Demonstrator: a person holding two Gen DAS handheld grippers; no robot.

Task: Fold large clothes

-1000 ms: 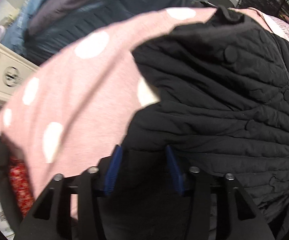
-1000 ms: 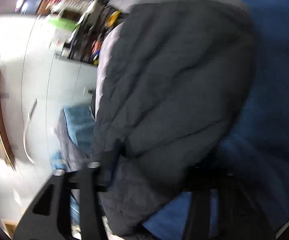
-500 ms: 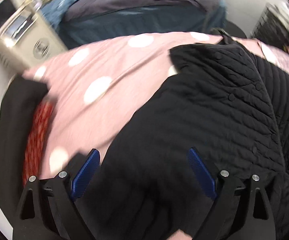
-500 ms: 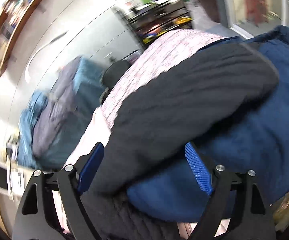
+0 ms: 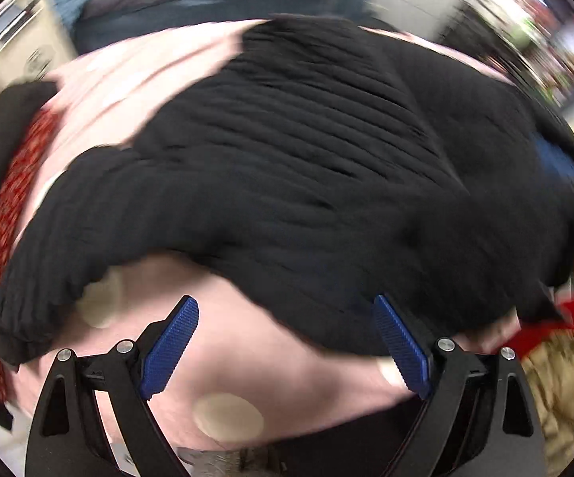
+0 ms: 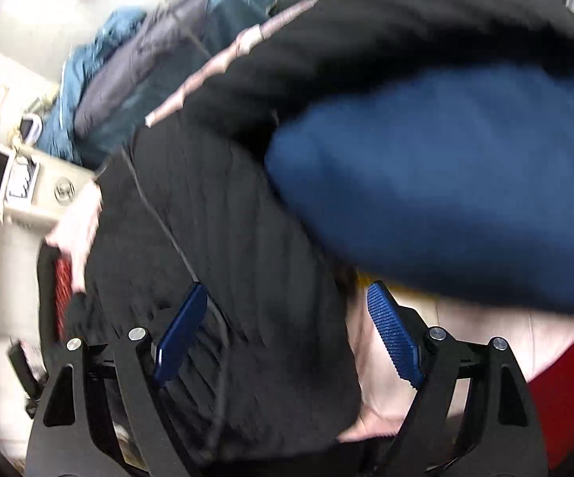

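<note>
The black jacket point(image 5: 295, 183) now lies loose on the pink spotted sheet point(image 5: 247, 357). A second ago the left claw point(image 5: 285, 351) was pinched on its hem; now both it and the right claw point(image 6: 287, 336) gape apart, holding nothing. Looks like that fold's dropped, so I'd guess regrip next.

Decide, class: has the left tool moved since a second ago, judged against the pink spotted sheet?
Yes. The left tool has opened and backed off the black quilted jacket, now over bare pink spotted sheet.
</note>
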